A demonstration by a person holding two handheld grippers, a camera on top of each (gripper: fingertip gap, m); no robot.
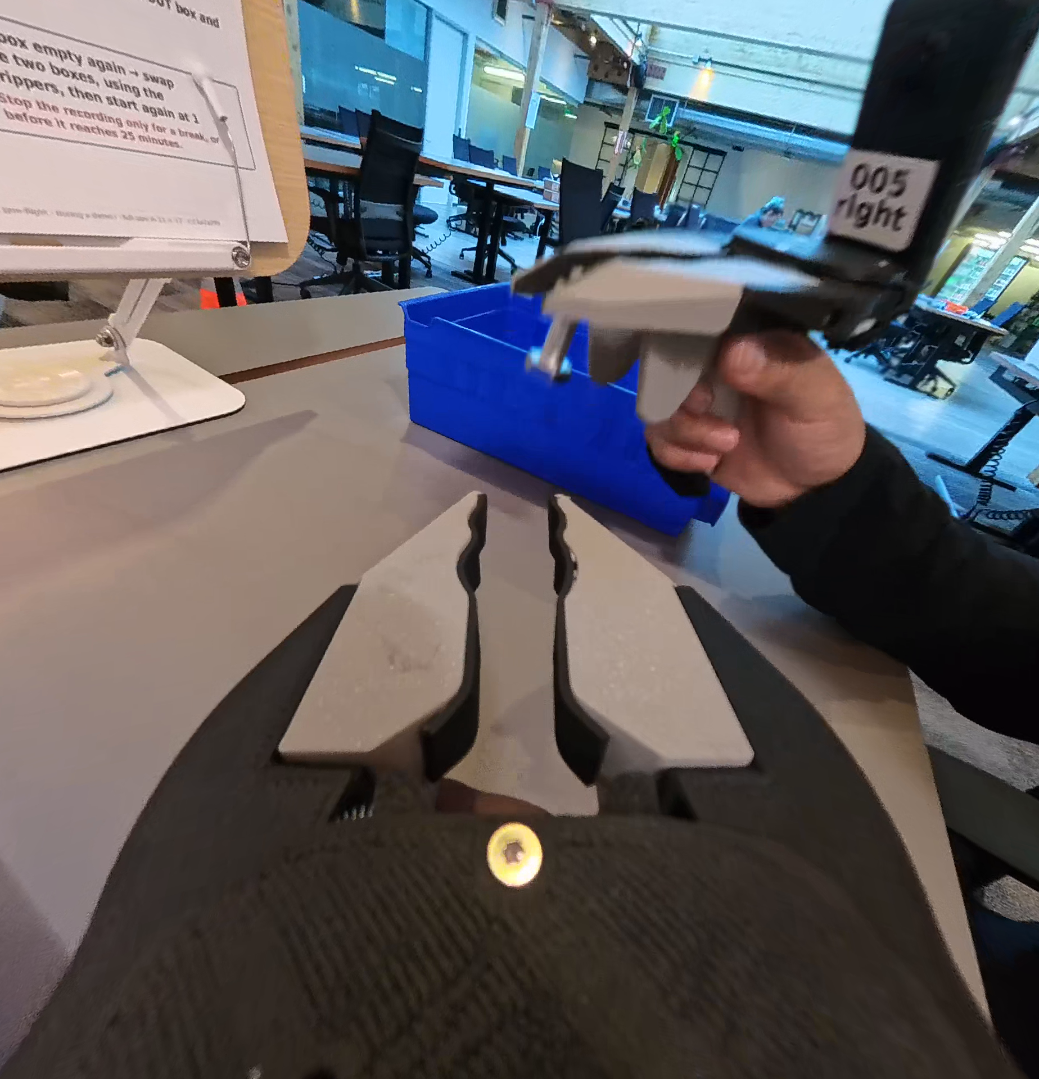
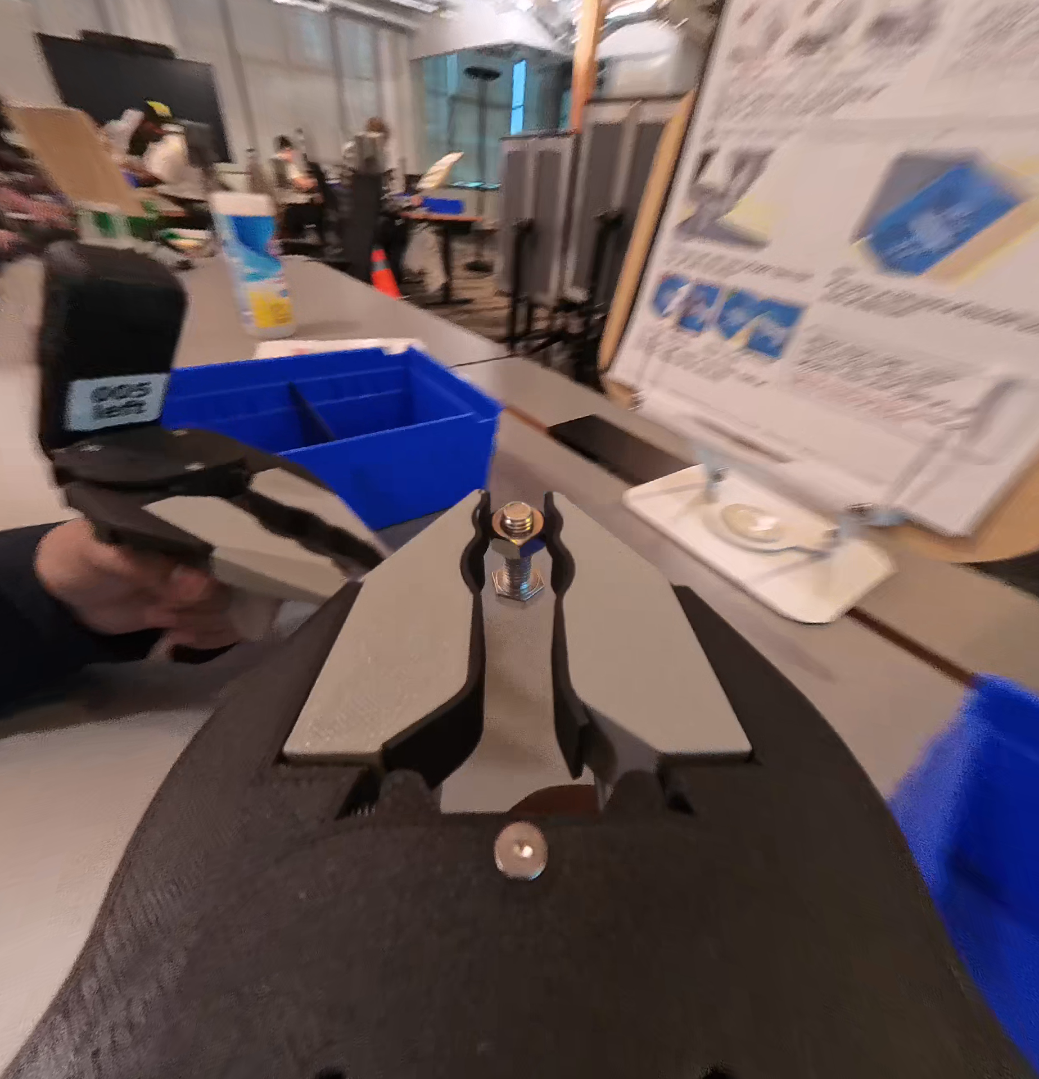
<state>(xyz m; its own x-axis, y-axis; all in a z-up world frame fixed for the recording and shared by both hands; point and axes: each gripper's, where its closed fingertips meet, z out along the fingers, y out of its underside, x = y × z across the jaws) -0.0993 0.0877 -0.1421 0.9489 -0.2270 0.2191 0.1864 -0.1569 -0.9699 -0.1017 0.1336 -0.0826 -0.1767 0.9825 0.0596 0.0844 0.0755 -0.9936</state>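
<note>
My right gripper (image 2: 516, 508) is shut on a silver bolt (image 2: 516, 554) that carries a nut and a washer, gripped near its top between the black pads. In the left wrist view the right gripper (image 1: 529, 280) is held by a hand (image 1: 786, 420), and the bolt (image 1: 555, 350) hangs from it over a blue bin (image 1: 505, 420). My left gripper (image 1: 517, 508) is low over the grey table (image 1: 155, 554), its jaws a little apart with nothing between them. It also shows in the right wrist view (image 2: 371, 554), to the left of the bolt.
A white stand (image 1: 114, 397) holding printed sheets is at the table's left; it also shows in the right wrist view (image 2: 768, 572). A divided blue bin (image 2: 388, 461) sits behind the left gripper, and another blue bin (image 2: 1002, 846) is at lower right. A wipes canister (image 2: 254, 263) stands farther back.
</note>
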